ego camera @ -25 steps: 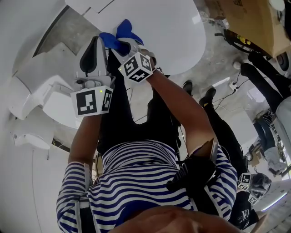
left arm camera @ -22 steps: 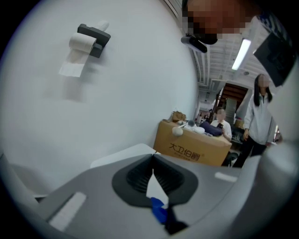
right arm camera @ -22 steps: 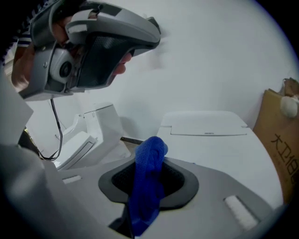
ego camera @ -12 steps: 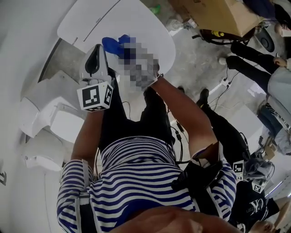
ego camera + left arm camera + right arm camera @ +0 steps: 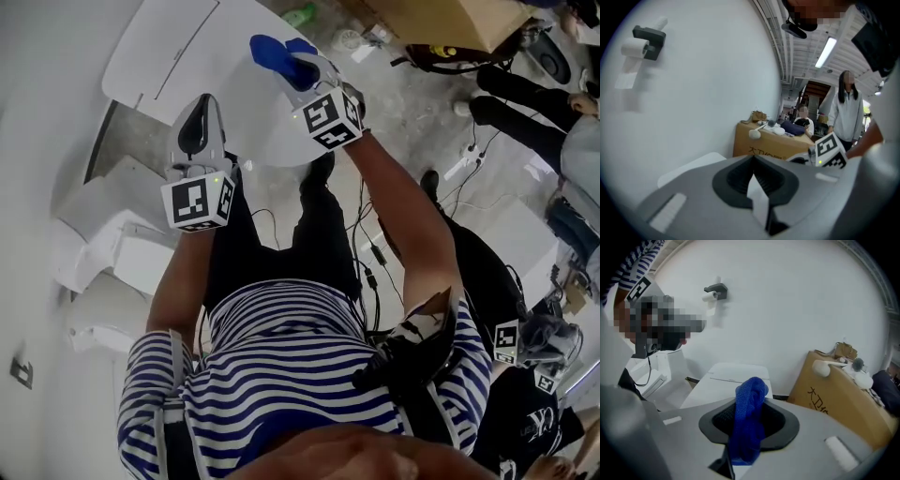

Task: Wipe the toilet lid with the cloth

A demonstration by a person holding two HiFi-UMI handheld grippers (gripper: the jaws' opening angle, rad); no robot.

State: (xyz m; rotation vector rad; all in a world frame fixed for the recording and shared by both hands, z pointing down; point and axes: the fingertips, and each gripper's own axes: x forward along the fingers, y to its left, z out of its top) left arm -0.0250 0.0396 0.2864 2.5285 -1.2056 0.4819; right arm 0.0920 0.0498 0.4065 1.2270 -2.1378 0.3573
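The white toilet lid [image 5: 178, 56] lies at the top left of the head view. My right gripper [image 5: 298, 67] is over its right part, shut on a blue cloth [image 5: 274, 49]. In the right gripper view the cloth [image 5: 751, 397] hangs folded between the jaws of my right gripper [image 5: 745, 437], with the lid [image 5: 726, 378] beyond. Whether the cloth touches the lid I cannot tell. My left gripper [image 5: 197, 127] hovers at the lid's near left edge. In the left gripper view my left gripper [image 5: 754, 180] is shut and holds nothing.
White fixtures [image 5: 103, 234] stand to the left of the lid. A cardboard box [image 5: 441, 23] sits at the back right, with cables [image 5: 370, 253] on the floor. People [image 5: 534, 103] stand at the right. A toilet paper holder [image 5: 717, 289] is on the wall.
My right gripper has carried the blue cloth rightward and farther across the lid. The left gripper has stayed by the lid's near edge.
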